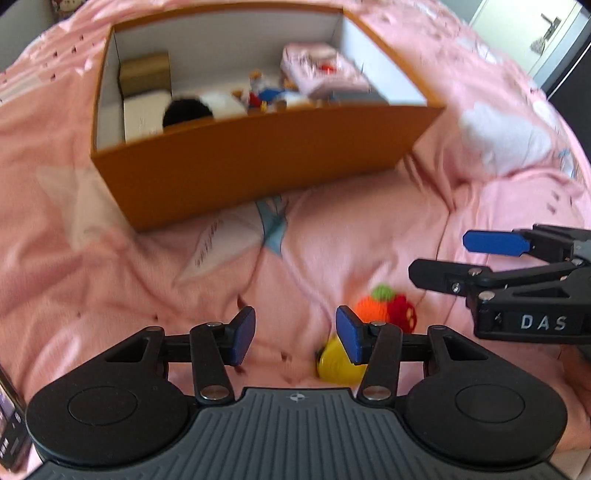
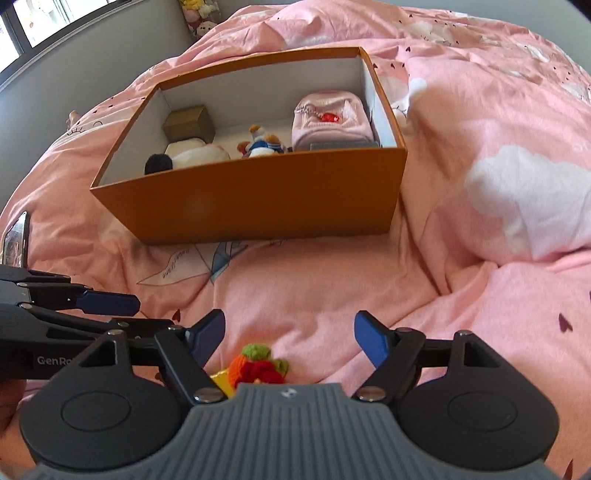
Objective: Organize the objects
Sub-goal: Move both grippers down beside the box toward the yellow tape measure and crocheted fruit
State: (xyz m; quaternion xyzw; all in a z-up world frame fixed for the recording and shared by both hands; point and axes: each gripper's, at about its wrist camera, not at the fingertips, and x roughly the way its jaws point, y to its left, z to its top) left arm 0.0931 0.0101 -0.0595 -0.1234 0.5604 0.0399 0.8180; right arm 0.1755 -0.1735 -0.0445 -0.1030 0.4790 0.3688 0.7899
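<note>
Left wrist view: left hand-held gripper [image 1: 295, 338] is hanging open over the pink bed quilt [image 1: 110, 266], nothing between its pads; orange-and-red crocheted toy [image 1: 384, 308] and yellow plastic piece [image 1: 336, 363] are lying just beside it; right wrist view: right hand-held gripper [image 2: 290, 338] is gaping wide and empty above the same toy [image 2: 255, 365]; orange cardboard box [image 2: 258, 199] is sitting beyond.

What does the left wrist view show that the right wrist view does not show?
Only the left wrist view: a door with a handle at top right. Only the right wrist view: a window and plush toys behind the bed. Both share: the orange box, the pink mini backpack inside it, the crocheted fruit on the pink duvet.
</note>
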